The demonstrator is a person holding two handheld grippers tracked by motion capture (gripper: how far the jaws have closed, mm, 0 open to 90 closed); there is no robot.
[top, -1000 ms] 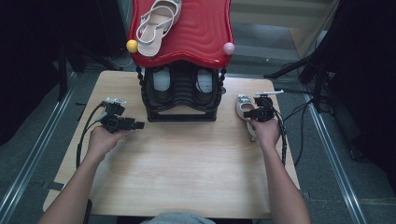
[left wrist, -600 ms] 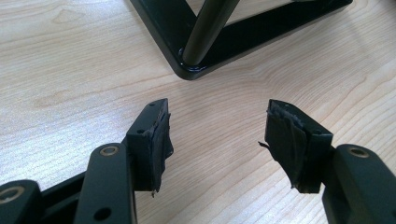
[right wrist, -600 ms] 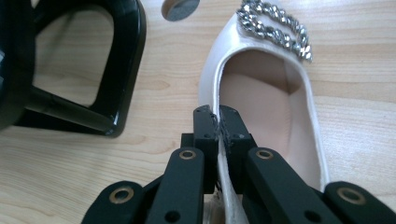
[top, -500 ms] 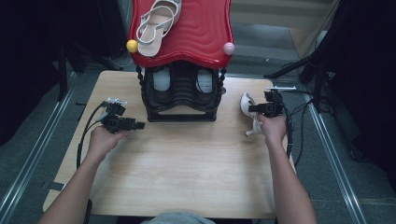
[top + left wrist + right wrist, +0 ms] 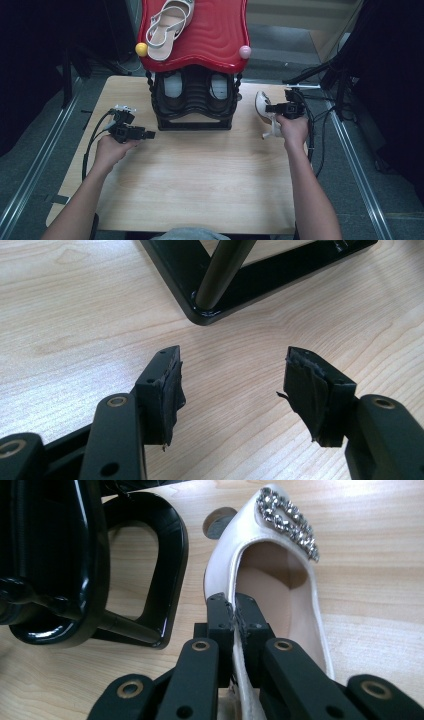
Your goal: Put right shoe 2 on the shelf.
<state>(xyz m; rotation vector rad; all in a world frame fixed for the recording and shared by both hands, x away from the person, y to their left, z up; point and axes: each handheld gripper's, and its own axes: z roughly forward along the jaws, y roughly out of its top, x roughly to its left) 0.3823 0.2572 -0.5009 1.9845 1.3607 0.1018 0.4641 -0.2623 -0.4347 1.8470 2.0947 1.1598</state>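
Comparing with moments earlier, we find the white heeled shoe (image 5: 270, 575) raised off the table, right of the shoe rack (image 5: 194, 105), its side wall pinched by the right gripper (image 5: 235, 612); the left gripper (image 5: 232, 385) rests spread, unchanged.

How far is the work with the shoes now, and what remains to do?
Done, it seems: one sandal lies on the rack's red top, and two shoes sit on the shelf below. In hand: the right gripper is shut on the side wall of a white heeled shoe beside the rack. Left: probably placing that shoe on the rack. The left gripper is open and holds nothing.
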